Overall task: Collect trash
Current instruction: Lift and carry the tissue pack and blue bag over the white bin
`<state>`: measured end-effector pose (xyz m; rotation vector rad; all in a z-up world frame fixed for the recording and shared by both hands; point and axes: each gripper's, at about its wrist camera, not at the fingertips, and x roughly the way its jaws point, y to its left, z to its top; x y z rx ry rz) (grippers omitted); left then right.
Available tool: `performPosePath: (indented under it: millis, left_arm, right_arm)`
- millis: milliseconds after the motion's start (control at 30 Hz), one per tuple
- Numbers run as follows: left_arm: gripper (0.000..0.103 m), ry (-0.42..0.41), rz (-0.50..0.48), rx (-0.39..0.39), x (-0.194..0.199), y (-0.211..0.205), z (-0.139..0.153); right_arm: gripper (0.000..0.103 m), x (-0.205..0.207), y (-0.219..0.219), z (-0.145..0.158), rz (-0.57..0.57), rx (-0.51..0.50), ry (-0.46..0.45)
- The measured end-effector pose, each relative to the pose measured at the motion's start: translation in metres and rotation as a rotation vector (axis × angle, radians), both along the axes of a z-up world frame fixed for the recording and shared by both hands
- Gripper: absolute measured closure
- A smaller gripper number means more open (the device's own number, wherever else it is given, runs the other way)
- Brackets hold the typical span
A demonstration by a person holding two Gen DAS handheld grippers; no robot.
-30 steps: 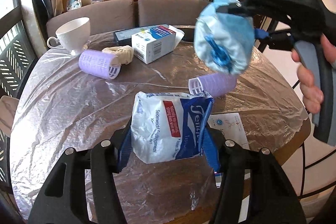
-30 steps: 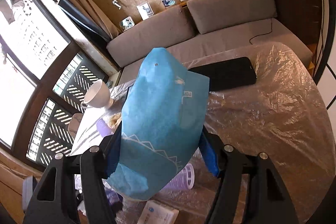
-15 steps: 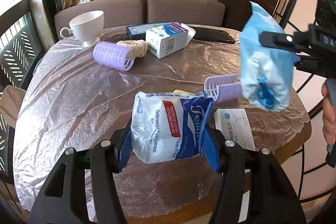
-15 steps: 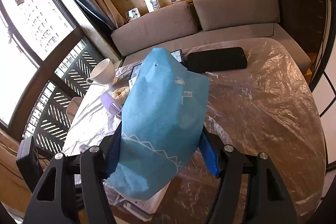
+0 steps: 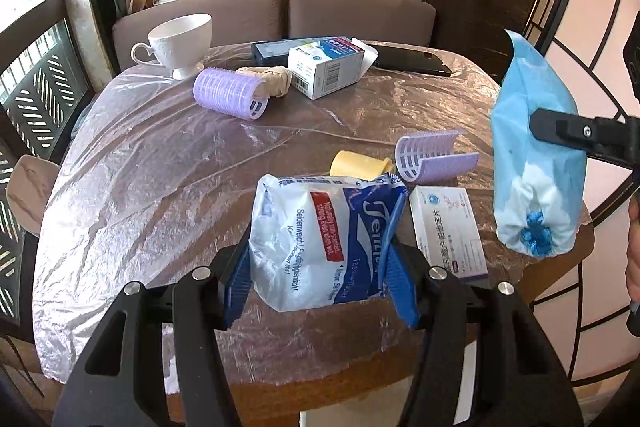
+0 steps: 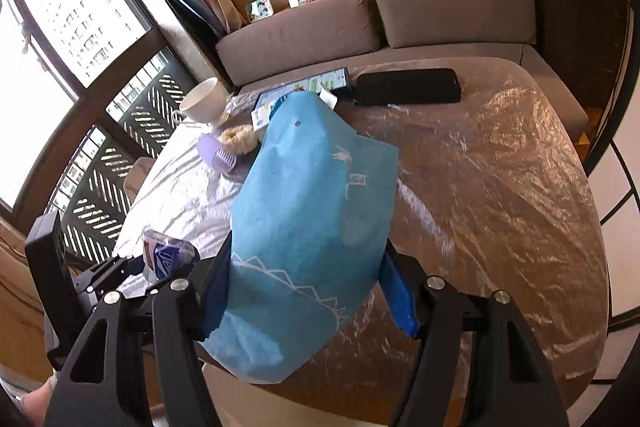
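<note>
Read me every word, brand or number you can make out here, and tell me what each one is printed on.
"Seidenweich! Geschmeidig..." and "Tasch...": tissue pack in the left gripper.
"Naturally strong even when wet": that pack's red label.
"POP": blue paper bag in the right gripper.
Unreadable: the pack's blue brand word (creased), flat white box, carton with barcode, book spines.

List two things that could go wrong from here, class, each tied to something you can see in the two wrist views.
1. The left gripper pinches only the soft tissue pack; the crumpled plastic could slip out.
2. The right gripper holds the blue bag out past the table edge, so a slip would likely drop it on the floor.
</note>
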<state>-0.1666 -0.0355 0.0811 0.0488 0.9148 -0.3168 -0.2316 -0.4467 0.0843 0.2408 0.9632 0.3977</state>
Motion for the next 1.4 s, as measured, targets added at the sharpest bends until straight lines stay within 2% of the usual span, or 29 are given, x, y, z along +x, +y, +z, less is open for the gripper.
performPosePath:
  millis: [533,1400]
  left_arm:
    - [0.044,-0.005,-0.014,0.019,-0.026,0.001,0.008]
    - [0.044,0.047,-0.126,0.073,-0.075,-0.019,-0.001]
  right_arm:
    - [0.039,-0.036,-0.004,-0.004,0.038,-0.078,0.007]
    - [0.039,-0.094,-0.012,-0.029,0.162,-0.150,0.062]
